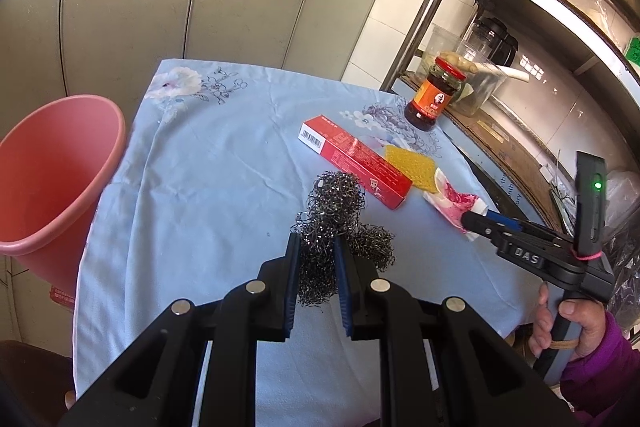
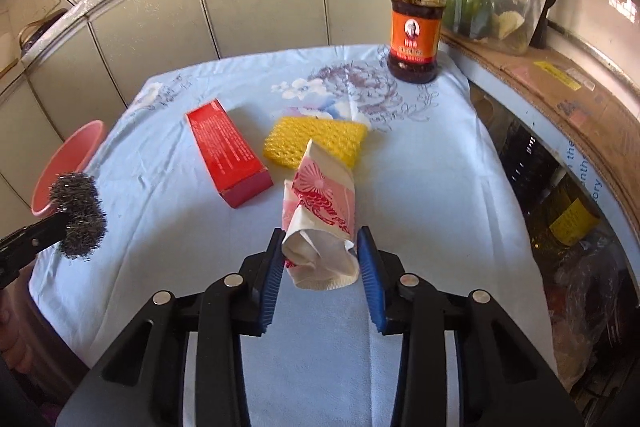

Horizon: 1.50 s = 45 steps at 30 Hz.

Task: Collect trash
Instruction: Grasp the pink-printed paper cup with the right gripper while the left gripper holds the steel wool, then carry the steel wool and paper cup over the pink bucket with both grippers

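My left gripper (image 1: 317, 241) is shut on a grey steel-wool scourer (image 1: 336, 195), held just above the blue flowered tablecloth (image 1: 208, 167). The right wrist view shows the same scourer (image 2: 80, 215) at its left edge. My right gripper (image 2: 320, 235) is closed on the crumpled end of a pink-and-white paper wrapper (image 2: 320, 211) that lies on the cloth, with both blue pads against its sides. A red carton (image 2: 224, 155) and a yellow sponge (image 2: 316, 139) lie beyond it. A pink bin (image 1: 60, 187) stands at the table's left edge.
A red-lidded sauce jar (image 2: 416, 35) stands at the far right corner of the table. A metal shelf rack (image 1: 520, 75) with a clear container of vegetables (image 2: 488, 3) lines the right side. Grey cabinets (image 1: 160, 11) rise behind. A hand (image 1: 560, 323) holds the right gripper's handle.
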{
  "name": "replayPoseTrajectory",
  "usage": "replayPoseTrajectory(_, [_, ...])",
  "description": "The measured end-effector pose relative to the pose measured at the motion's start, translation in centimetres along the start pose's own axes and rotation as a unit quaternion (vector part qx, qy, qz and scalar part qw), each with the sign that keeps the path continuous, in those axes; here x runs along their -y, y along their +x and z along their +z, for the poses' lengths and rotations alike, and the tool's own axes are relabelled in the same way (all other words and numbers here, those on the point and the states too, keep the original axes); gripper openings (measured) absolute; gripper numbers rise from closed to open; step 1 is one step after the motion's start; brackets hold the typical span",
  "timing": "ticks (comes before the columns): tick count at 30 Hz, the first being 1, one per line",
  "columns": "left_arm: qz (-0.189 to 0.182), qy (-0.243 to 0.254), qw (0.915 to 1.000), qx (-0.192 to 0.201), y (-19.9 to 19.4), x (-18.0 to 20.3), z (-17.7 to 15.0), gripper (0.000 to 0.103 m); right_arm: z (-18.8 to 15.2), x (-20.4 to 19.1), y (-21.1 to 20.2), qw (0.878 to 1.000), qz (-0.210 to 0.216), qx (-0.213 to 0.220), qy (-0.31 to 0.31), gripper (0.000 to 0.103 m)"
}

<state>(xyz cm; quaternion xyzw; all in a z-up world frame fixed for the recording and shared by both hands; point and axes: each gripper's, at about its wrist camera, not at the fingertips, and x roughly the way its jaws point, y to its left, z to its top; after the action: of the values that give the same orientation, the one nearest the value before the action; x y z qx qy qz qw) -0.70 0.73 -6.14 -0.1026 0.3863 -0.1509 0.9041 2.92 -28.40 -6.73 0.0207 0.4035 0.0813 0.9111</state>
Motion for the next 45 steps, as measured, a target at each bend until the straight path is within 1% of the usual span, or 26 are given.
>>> replayPoseTrajectory(1, [0.001,0.0,1.0,0.003,-0.1,0.0,0.0,0.016,0.1,-0.1,-0.4,1.0,0.002,0.007,-0.004,0.036])
replayPoseTrajectory(3, [0.005,0.0,0.9999,0.009,-0.3,0.0,0.1,0.016,0.4,-0.2,-1.1,1.0,0.009,0.018,-0.005,0.032])
replayPoseTrajectory(8, [0.015,-0.001,0.9996,0.023,-0.9,-0.1,0.4,0.016,1.0,-1.2,-2.8,0.998,0.03,0.044,-0.019,0.032])
replayPoseTrajectory(11, [0.018,-0.005,0.9995,0.026,-1.0,-0.3,0.4,0.016,1.0,-1.4,-3.1,0.998,0.031,0.045,-0.028,0.032])
replayPoseTrajectory(14, [0.018,-0.006,0.9995,0.026,-1.0,-0.4,0.4,0.016,0.0,-1.2,-2.5,0.999,0.033,0.026,-0.033,0.032])
replayPoseTrajectory(17, [0.017,-0.005,0.9996,0.023,-0.8,-0.3,0.4,0.016,-1.5,-1.0,-1.2,0.999,0.038,-0.012,-0.034,0.033])
replayPoseTrajectory(20, [0.015,-0.003,0.9997,0.018,-0.6,-0.1,0.3,0.016,-2.5,-1.2,-0.5,0.998,0.037,-0.039,-0.037,0.034])
replayPoseTrajectory(27, [0.014,0.0,0.9998,0.017,-0.4,0.0,0.3,0.016,-2.0,-1.4,-0.4,0.998,0.031,-0.033,-0.039,0.035])
replayPoseTrajectory(29, [0.013,-0.001,0.9998,0.017,-0.5,0.0,0.3,0.016,-2.2,-1.4,0.1,0.998,0.032,-0.038,-0.039,0.035])
replayPoseTrajectory(32, [0.014,-0.001,0.9997,0.019,-0.6,-0.1,0.3,0.016,-2.6,-1.3,0.2,0.998,0.027,-0.035,-0.042,0.034])
replayPoseTrajectory(35, [0.014,-0.005,0.9995,0.026,-0.8,-0.4,0.4,0.016,-2.6,-1.1,-0.3,0.998,0.038,-0.027,-0.039,0.033])
replayPoseTrajectory(38, [0.017,-0.009,0.9992,0.035,-1.1,-0.7,0.6,0.016,-1.9,-1.4,-1.7,0.998,0.047,0.005,-0.044,0.033])
replayPoseTrajectory(40, [0.024,-0.008,0.9987,0.045,-1.5,-1.0,0.7,0.016,-1.0,-2.2,-2.8,0.997,0.055,0.033,-0.052,0.032])
replayPoseTrajectory(45, [0.045,-0.01,0.9964,0.072,-2.8,-1.8,1.5,0.016,1.4,-4.9,-3.3,0.991,0.092,0.062,-0.073,0.033])
